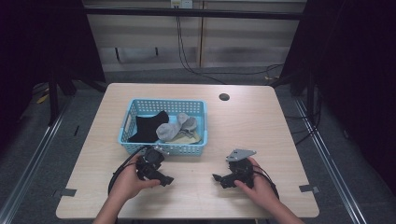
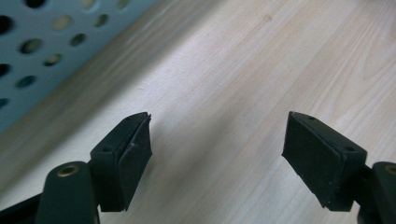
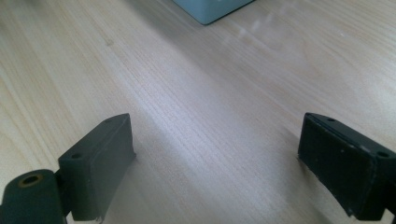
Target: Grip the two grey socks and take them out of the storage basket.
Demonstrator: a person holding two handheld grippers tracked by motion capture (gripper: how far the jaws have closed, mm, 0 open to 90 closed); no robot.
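Observation:
A light blue perforated basket (image 1: 128,120) stands on the wooden table (image 1: 243,126), left of centre. In it lie a black sock (image 1: 148,127), grey socks (image 1: 173,128) and a beige one (image 1: 187,137). My left gripper (image 1: 167,180) rests low on the table just in front of the basket, held by a hand; its jaws stand wide apart with bare wood between them (image 2: 217,154). The basket wall (image 2: 32,51) shows at the upper left of the left gripper view. My right gripper (image 1: 215,178) lies on the table at the front right, open and empty (image 3: 217,168).
A round cable hole (image 1: 224,97) sits near the table's far edge. Tape marks (image 1: 308,188) are at the front corners. A basket corner (image 3: 212,9) shows at the top of the right gripper view. Cables (image 1: 187,60) hang behind the table, and dark curtains flank it.

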